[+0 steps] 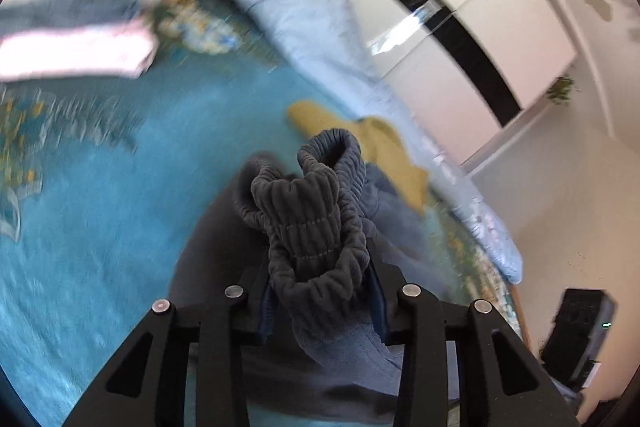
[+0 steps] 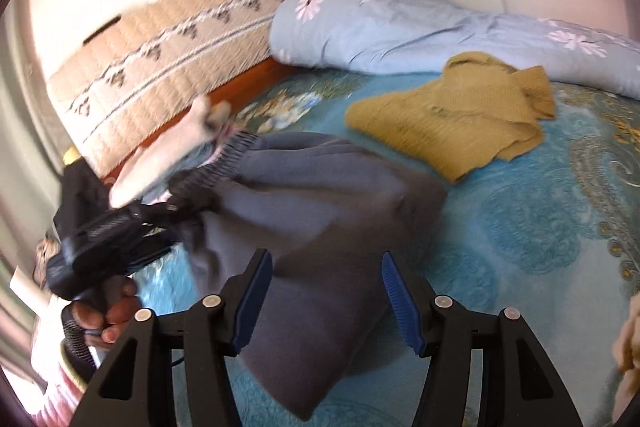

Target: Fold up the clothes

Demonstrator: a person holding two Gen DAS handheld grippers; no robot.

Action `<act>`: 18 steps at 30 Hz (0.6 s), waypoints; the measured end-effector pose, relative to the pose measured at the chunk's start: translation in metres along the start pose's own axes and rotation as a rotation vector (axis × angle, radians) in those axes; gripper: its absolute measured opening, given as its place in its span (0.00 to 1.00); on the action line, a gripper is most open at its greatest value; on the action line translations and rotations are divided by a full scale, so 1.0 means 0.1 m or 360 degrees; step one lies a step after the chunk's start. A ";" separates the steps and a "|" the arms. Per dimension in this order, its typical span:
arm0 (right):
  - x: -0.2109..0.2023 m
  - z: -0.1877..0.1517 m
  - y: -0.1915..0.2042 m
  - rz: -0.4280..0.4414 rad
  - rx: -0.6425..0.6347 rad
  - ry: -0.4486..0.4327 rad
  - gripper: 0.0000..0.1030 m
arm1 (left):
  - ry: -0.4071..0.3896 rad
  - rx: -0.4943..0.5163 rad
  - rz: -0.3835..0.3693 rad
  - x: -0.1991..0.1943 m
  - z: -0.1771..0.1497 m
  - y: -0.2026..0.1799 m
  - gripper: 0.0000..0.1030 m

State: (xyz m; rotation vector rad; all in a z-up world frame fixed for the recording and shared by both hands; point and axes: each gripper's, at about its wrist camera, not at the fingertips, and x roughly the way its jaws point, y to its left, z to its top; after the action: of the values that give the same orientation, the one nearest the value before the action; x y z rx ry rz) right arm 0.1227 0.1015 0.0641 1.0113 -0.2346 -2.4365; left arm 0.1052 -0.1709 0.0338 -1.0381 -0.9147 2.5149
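While the left gripper [image 1: 320, 279] pinches the trousers' [image 2: 320, 211] soft, floppy waistband [image 1: 316, 195], the right gripper [image 2: 326, 301], jaws wide, should grab the limp leg at six o'clock.

Both wrist views look closely along their fingers over the bed [image 2: 520, 227]; both show the grey trousers [image 1: 316, 219].

The bed's teal patterned cover [image 2: 532, 227] carries grey trousers [image 2: 320, 227] at centre, a mustard sweater [image 2: 452, 119] at one o'clock, and a pale blue quilt [image 2: 400, 27] at twelve.
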 end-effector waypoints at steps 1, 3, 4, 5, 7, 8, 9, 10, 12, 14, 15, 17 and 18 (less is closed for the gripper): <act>0.03 -0.02 0.03 0.0006 -0.0023 0.0032 0.59 | 0.0012 -0.0054 -0.0008 0.03 -0.04 0.11 0.38; 0.10 -0.04 0.09 0.0018 -0.0066 0.0094 0.58 | 0.0013 -0.0125 -0.0029 0.03 -0.07 0.25 0.38; 0.13 -0.06 0.10 0.0027 -0.0073 0.0115 0.55 | 0.0002 -0.0139 -0.0042 0.01 -0.05 0.26 0.38; 0.15 -0.07 0.11 0.0031 -0.0083 0.0135 0.51 | -0.0010 -0.0153 -0.0054 0.00 -0.04 0.28 0.38; 0.20 -0.11 0.13 0.0001 -0.0133 0.0167 0.49 | -0.0027 -0.0141 -0.0050 -0.03 -0.03 0.26 0.38; 0.22 -0.13 0.14 -0.0018 -0.0159 0.0185 0.47 | -0.0025 -0.0145 -0.0047 -0.01 -0.03 0.27 0.38; 0.26 -0.15 0.15 -0.0050 -0.0187 0.0208 0.46 | -0.0022 -0.0151 -0.0045 0.00 -0.04 0.28 0.38; 0.30 -0.17 0.14 -0.0060 -0.0193 0.0233 0.46 | -0.0020 -0.0156 -0.0043 0.01 -0.04 0.29 0.38; 0.40 -0.21 0.09 -0.0063 -0.0178 0.0293 0.46 | -0.0009 -0.0200 -0.0070 0.02 -0.04 0.35 0.38; 0.48 -0.23 0.03 -0.0068 -0.0167 0.0338 0.46 | -0.0005 -0.0190 -0.0057 0.04 -0.04 0.37 0.40; 0.49 -0.24 0.03 -0.0077 -0.0174 0.0342 0.46 | -0.0006 -0.0174 -0.0039 0.03 -0.07 0.36 0.40; 0.49 -0.26 0.05 -0.0096 -0.0194 0.0339 0.46 | -0.0029 -0.0133 0.0019 -0.04 -0.10 0.31 0.42; 0.49 -0.26 0.05 -0.0095 -0.0192 0.0339 0.46 | -0.0052 -0.0107 0.0060 -0.09 -0.11 0.29 0.43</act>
State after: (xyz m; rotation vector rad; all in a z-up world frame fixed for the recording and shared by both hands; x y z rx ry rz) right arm 0.1133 0.0737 0.0172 1.2273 0.0144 -2.3399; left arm 0.1189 -0.1924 0.0144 -1.0467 -1.0047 2.5551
